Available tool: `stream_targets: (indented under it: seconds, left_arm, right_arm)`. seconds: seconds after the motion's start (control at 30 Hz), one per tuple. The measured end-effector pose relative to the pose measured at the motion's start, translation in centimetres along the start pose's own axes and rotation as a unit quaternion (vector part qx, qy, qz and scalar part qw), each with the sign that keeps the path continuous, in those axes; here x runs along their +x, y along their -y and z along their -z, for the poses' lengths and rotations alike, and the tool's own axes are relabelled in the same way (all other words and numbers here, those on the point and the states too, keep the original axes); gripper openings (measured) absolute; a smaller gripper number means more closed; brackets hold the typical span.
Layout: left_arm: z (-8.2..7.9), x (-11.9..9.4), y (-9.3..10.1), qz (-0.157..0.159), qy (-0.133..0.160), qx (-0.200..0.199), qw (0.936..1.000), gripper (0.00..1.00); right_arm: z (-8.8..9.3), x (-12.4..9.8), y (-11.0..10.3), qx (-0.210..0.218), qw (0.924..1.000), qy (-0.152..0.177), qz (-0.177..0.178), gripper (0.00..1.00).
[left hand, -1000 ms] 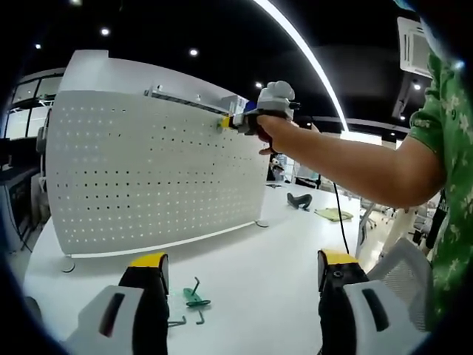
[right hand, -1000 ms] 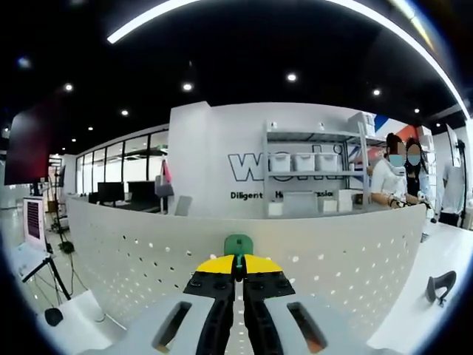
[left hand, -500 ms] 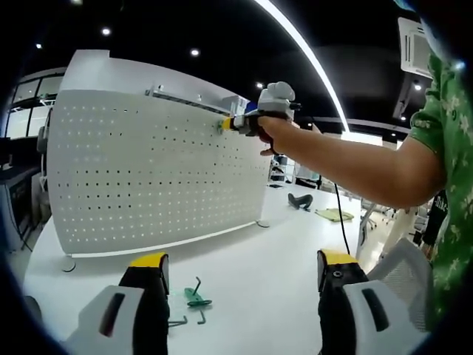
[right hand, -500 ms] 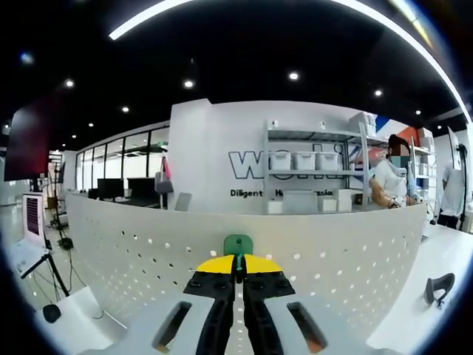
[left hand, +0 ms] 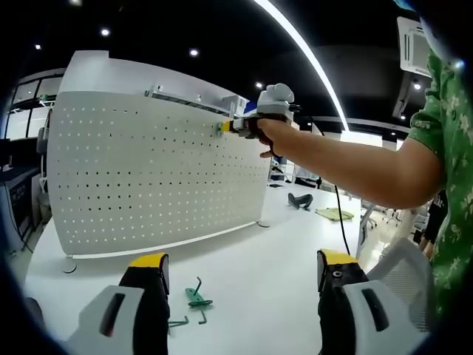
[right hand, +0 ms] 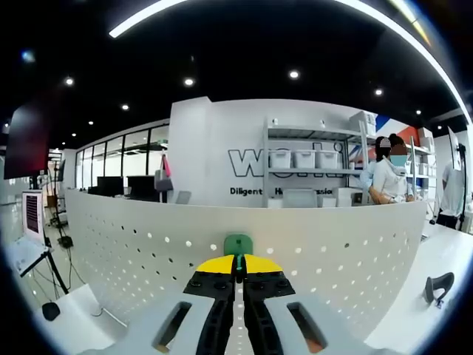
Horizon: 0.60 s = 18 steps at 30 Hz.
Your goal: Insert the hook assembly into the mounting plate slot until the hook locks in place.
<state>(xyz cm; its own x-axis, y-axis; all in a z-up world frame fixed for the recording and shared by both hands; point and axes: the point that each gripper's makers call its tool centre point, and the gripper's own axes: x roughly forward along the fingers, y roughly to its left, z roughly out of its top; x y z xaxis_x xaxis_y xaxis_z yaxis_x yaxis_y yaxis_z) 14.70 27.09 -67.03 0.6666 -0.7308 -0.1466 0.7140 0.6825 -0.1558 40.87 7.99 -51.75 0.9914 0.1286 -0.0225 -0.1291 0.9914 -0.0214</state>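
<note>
The right gripper has its jaws clenched on the green hook assembly, holding it against the pegboard mounting plate just below the plate's top edge, toward its right corner. The main risk, as I judge it, is a miss. If the hook's tabs meet the solid face between holes, a harder push would rock the free-standing plate on its small feet or twist the hook in the grasp. The hook's long axis runs along the jaws, pointing straight into the plate's face (whether it has entered a slot cannot be told). The left gripper hangs released over the white table, where spare green hooks lie near its front edge.
</note>
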Motion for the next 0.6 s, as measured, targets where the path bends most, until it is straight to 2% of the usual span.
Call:
stream_targets:
  seconds: [0.6]
  left_arm:
    - [-0.08,-0.21,-0.16,-0.001,0.001,0.0,1.0,0.84]
  right_arm:
    - [0.24,0.12,0.0,-0.001,1.0,0.002,0.004,0.01]
